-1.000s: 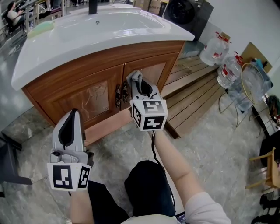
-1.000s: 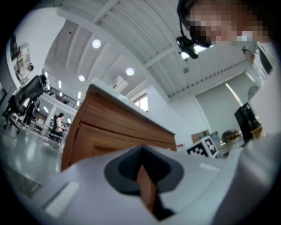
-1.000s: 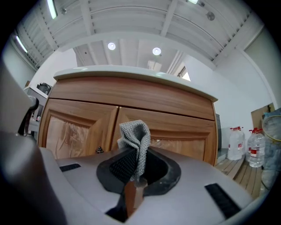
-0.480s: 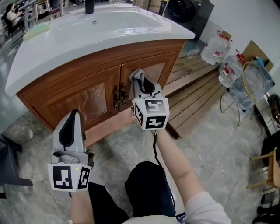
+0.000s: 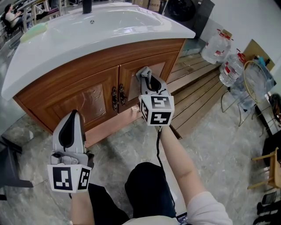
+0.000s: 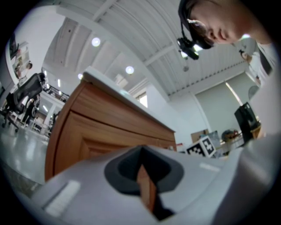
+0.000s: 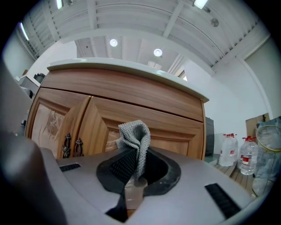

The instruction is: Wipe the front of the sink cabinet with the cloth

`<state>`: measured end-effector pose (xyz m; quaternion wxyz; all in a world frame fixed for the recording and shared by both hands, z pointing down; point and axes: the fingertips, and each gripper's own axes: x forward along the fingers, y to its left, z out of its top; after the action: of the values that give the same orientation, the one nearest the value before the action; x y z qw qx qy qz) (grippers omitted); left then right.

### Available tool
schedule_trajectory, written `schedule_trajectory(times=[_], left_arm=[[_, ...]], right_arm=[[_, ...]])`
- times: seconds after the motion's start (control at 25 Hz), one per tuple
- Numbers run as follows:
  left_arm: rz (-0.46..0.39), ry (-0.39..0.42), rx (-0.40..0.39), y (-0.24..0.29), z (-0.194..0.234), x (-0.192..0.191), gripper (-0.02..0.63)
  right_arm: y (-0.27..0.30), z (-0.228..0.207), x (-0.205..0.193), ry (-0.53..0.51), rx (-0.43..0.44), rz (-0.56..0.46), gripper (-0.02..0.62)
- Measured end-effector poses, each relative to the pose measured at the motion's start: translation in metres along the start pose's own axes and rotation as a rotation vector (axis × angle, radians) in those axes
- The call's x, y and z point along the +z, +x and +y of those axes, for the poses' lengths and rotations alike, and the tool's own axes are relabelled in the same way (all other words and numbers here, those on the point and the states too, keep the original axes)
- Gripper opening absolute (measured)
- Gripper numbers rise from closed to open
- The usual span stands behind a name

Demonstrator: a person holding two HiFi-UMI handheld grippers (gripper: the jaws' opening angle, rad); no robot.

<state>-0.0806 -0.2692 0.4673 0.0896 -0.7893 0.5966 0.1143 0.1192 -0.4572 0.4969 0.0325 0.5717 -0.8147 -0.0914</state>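
The wooden sink cabinet stands under a white basin, with two doors and dark metal handles at the centre. My right gripper is shut on a grey knitted cloth, held up at the right door's panel. The cloth pokes out past the jaw tips, close to the wood; I cannot tell if it touches. My left gripper hangs lower, in front of the left door's base, shut with nothing in it. In the left gripper view only the cabinet's left side shows.
A wooden slatted platform lies right of the cabinet. Large water bottles and a wire stand are at the far right. A dark appliance stands behind. The floor is grey marbled tile. My knee is below.
My right gripper has moved rightward along the cabinet front with the cloth, from near the centre handles onto the right door. The left gripper has stayed put.
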Motion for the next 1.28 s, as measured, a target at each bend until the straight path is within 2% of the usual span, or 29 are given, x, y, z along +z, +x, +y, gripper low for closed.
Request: schedule_trajectory(times=[0.32,0.72,0.96,1.16,1.28], left_arm=[[0.001,0.005,0.005,0.004,0.002,-0.003,0.005],[0.01,0.008,0.01,0.011,0.004,-0.008,0.005],[0.013,0.01,0.014,0.013,0.007,-0.009,0.005],[0.014,0.012,0.018,0.011,0.008,-0.01,0.005],[0.015,0.014,0.02,0.01,0.009,-0.011,0.005]], right_arm=[[0.008,-0.035,-0.014,-0.02,-0.072,0.028,0.032],[0.02,-0.096,-0.034,0.0,-0.186,0.096,0.032],[0.018,-0.125,-0.036,0.033,-0.246,0.1,0.032],[0.019,-0.141,-0.036,0.008,-0.267,0.112,0.032],[0.02,-0.148,-0.046,0.029,-0.273,0.133,0.032]])
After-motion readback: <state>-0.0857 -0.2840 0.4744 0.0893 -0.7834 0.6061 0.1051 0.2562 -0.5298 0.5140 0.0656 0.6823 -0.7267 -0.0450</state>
